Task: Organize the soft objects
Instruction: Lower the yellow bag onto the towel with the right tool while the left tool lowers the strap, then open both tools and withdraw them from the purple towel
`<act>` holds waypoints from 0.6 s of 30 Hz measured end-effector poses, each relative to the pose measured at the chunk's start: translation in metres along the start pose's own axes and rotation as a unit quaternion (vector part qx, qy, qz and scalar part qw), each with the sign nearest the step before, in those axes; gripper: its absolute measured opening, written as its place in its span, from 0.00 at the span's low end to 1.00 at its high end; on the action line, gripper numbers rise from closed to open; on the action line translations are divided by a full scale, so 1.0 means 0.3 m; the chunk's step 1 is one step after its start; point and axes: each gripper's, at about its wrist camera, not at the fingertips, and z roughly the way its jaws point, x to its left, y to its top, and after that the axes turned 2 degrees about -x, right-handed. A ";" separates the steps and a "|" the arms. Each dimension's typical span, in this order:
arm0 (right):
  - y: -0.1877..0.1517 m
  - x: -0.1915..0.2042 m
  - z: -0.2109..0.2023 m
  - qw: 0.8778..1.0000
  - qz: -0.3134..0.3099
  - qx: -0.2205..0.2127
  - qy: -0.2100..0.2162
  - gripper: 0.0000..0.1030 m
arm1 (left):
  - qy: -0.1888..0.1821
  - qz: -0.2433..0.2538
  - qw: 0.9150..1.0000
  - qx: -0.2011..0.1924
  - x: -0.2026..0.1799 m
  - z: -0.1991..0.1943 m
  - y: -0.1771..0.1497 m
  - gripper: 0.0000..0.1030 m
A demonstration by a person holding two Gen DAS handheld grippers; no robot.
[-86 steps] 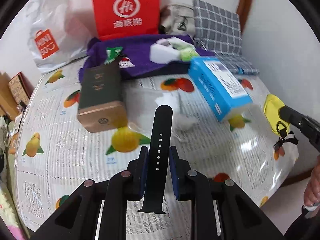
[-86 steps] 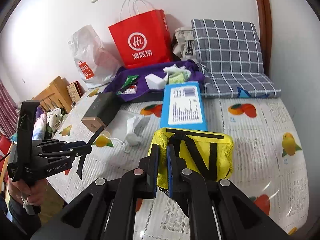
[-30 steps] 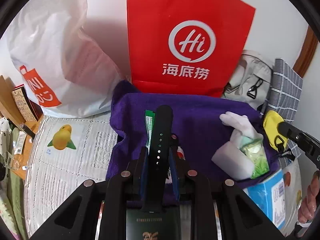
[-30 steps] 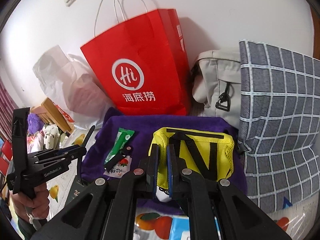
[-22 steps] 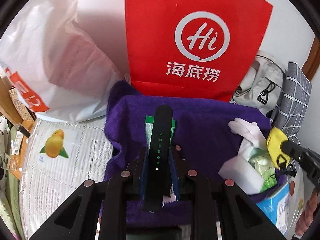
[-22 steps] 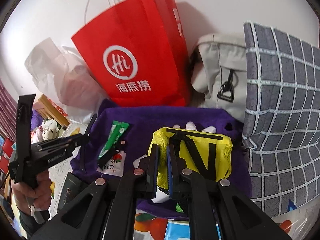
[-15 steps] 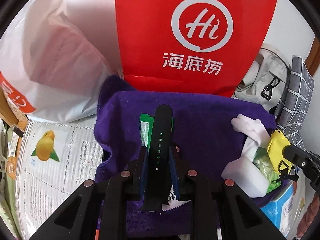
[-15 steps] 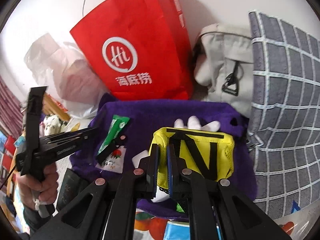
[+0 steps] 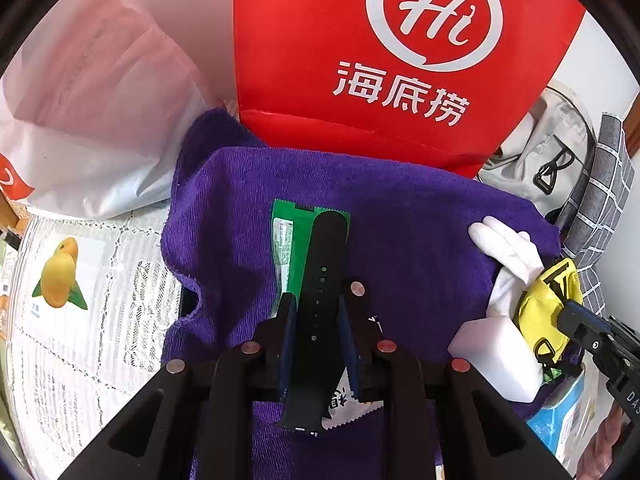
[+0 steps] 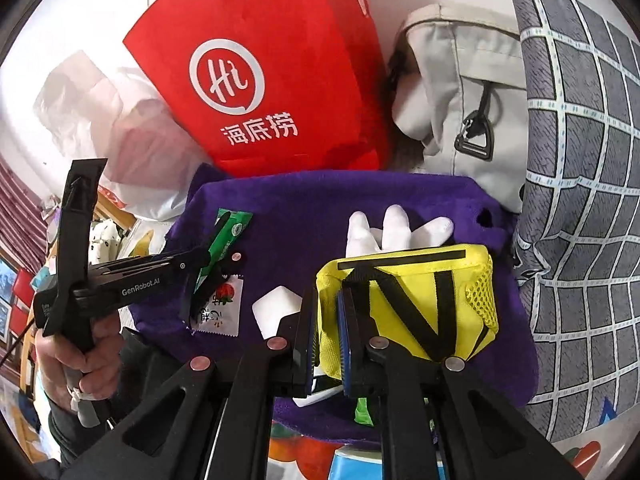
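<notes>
1. Watch strap, black with a row of holes, sits upright between the pads of the left claw, which grips it narrowly; its upper end overlaps a green sachet lying on the purple towel.
2. Yellow mesh pouch with black straps is between the pads of the right claw. These jaws are just starting to open, with a fold of the pouch's edge still between them.
3. The pouch is over the towel's right part, just in front of a white glove and beside a white foam block.
4. A small white packet with a red fruit print lies on the towel below the sachet.
5. Behind the towel stand a red paper bag, a white plastic bag, a grey backpack and a grey checked cushion.
6. The surface carries a fruit-print cover.
7. In the right wrist view, a hand holds the left claw's handle.
</notes>
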 end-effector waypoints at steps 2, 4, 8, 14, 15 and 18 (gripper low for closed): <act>0.002 0.001 -0.013 1.000 0.001 -0.003 0.003 0.13 | -0.004 0.003 1.000 0.004 -0.003 -0.002 -0.001 0.21; 0.004 0.003 -0.032 1.000 -0.001 -0.010 0.006 0.21 | -0.002 0.003 1.000 0.002 -0.003 -0.015 -0.006 0.22; 0.009 0.017 -0.083 0.999 -0.009 -0.032 0.007 0.42 | 0.003 0.014 1.000 0.005 -0.011 -0.040 -0.011 0.42; 0.016 0.039 -0.146 0.998 -0.025 -0.060 -0.002 0.52 | 0.026 0.023 0.999 -0.013 -0.027 -0.102 -0.031 0.47; 0.017 0.041 -0.153 0.998 -0.024 -0.064 -0.001 0.53 | 0.025 0.023 0.999 -0.018 -0.024 -0.121 -0.042 0.49; 0.006 0.046 -0.182 0.997 -0.017 -0.077 -0.001 0.54 | 0.030 0.034 0.999 -0.025 -0.021 -0.169 -0.081 0.50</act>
